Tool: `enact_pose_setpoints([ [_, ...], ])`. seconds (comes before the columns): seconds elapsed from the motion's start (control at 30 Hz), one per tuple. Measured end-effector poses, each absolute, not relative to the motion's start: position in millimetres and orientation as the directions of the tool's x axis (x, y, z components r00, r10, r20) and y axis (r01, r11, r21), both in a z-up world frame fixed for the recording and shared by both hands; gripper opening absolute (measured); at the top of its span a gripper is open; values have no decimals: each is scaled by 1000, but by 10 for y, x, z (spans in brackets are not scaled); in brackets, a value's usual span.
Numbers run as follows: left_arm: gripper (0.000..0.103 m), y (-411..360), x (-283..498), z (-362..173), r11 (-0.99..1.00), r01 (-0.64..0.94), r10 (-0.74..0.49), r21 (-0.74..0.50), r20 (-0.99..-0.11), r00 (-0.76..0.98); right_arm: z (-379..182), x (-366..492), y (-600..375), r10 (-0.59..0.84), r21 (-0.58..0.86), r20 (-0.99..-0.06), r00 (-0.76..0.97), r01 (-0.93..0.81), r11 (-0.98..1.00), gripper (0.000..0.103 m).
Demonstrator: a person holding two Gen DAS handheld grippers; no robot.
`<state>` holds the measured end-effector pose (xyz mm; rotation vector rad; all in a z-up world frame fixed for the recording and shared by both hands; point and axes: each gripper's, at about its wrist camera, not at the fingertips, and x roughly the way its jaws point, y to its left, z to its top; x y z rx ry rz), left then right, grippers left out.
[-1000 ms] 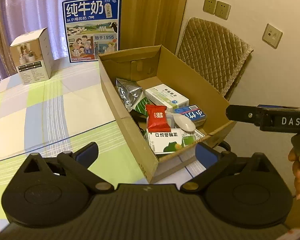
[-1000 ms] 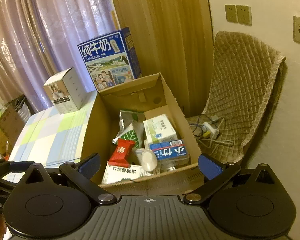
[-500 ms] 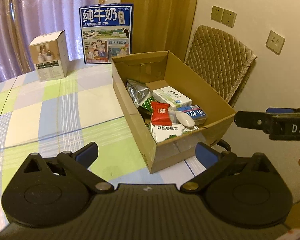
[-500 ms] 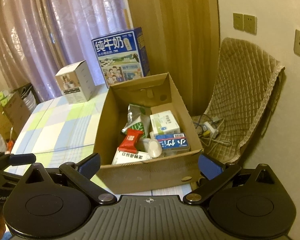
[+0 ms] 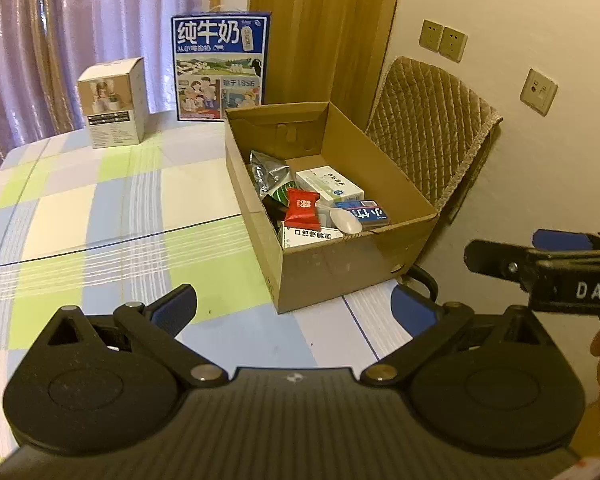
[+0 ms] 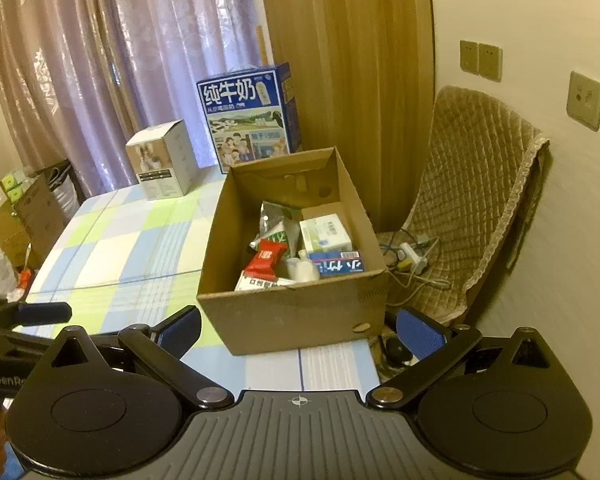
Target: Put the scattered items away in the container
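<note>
Both wrist views face the cardboard box (image 5: 340,276) (image 6: 300,316) from nearby.

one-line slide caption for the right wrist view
Open right gripper facing a brown cardboard box filled with small packets on a checked tablecloth.

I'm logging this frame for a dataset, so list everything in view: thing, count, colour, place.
cardboard box: 1, brown, open, on table near its right edge
red packet: 1, red, in box
silver pouch: 1, silver, in box
white cartons: 2, white-green, in box
blue carton: 1, blue, in box
white oval item: 1, in box
milk carton case: 1, blue, table's far edge
small box: 1, white, far left of table
tablecloth: 1, checked green-blue-white
chair: 1, tan quilted, beside table
power strip: 1, white, on chair seat
left gripper: jaws open, empty
right gripper: jaws open, empty
</note>
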<state>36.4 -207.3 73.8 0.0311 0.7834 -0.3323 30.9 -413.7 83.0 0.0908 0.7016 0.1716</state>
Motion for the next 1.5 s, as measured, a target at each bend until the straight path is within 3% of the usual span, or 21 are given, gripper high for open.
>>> enact_pose_setpoints([
  [1.5, 102, -1965, 41, 698, 956, 267, -271, -121, -714, 646, 948, -184, -3975, 197, 114, -631, 750, -161, 980, 101],
])
